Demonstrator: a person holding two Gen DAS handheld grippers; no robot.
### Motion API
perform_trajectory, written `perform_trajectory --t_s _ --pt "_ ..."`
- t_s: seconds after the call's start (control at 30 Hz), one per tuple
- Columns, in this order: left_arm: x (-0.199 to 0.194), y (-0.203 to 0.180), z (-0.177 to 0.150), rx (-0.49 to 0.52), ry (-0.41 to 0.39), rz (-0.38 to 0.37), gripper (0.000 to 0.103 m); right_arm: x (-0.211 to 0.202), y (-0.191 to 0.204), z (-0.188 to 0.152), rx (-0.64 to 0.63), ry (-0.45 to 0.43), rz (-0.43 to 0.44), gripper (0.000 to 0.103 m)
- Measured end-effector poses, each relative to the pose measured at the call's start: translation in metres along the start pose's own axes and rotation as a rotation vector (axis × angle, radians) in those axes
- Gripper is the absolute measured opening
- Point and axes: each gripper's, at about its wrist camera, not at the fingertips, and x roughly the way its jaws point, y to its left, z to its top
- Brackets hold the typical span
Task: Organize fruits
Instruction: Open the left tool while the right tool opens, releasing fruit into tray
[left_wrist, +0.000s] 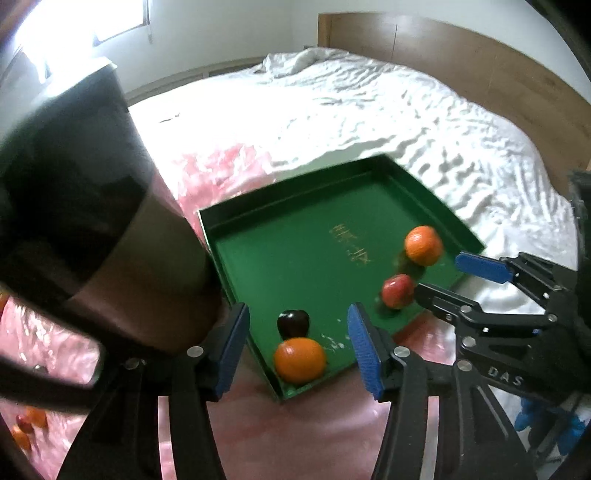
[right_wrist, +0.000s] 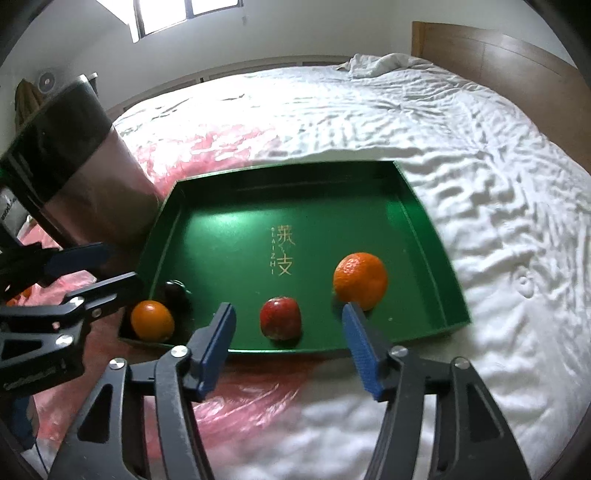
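White bedding is carrying a green tray (right_wrist: 424, 236); both grippers, left gripper (left_wrist: 299, 350) and right gripper (right_wrist: 288, 332), are hanging wide-jawed and empty. Next fruit belongs around twelve o'clock, clear of the red apple (right_wrist: 280, 318).

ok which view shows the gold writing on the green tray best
The right wrist view: the gold writing faces that camera upright in the middle of the green tray, and its strokes show sharply. In the left wrist view the same writing appears turned, skewed and blurred, too smeared to read.

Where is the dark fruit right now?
In the right wrist view, the dark fruit sits in the green tray's near-left corner, right behind the small orange.
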Motion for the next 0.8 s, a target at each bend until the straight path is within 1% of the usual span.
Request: perform_trajectory --t_s 0.27,0.47,0.63,0.73,0.8 --pt "-0.063 -0.002 -0.027 -0.022 -0.082 -0.026 0.05 -0.048 0.009 -0.015 0.035 -0.034 -0.009 0.103" --pt "-0.102 0.006 -0.059 -0.011 -0.138 0.046 0.05 -0.083 0.023 -0.033 0.066 -0.083 0.02 0.103" --pt "-0.131 0.019 -0.084 -0.053 -0.145 0.059 0.05 -0.123 0.04 -0.047 0.068 -0.181 -0.003 0.103" --pt "-0.143 0.028 -0.1 -0.071 -0.147 0.072 0.05 -0.14 0.053 -0.053 0.054 -0.215 -0.01 0.103" --pt "-0.151 0.035 -0.109 -0.09 -0.145 0.084 0.051 -0.148 0.064 -0.057 0.036 -0.224 0.013 0.103"
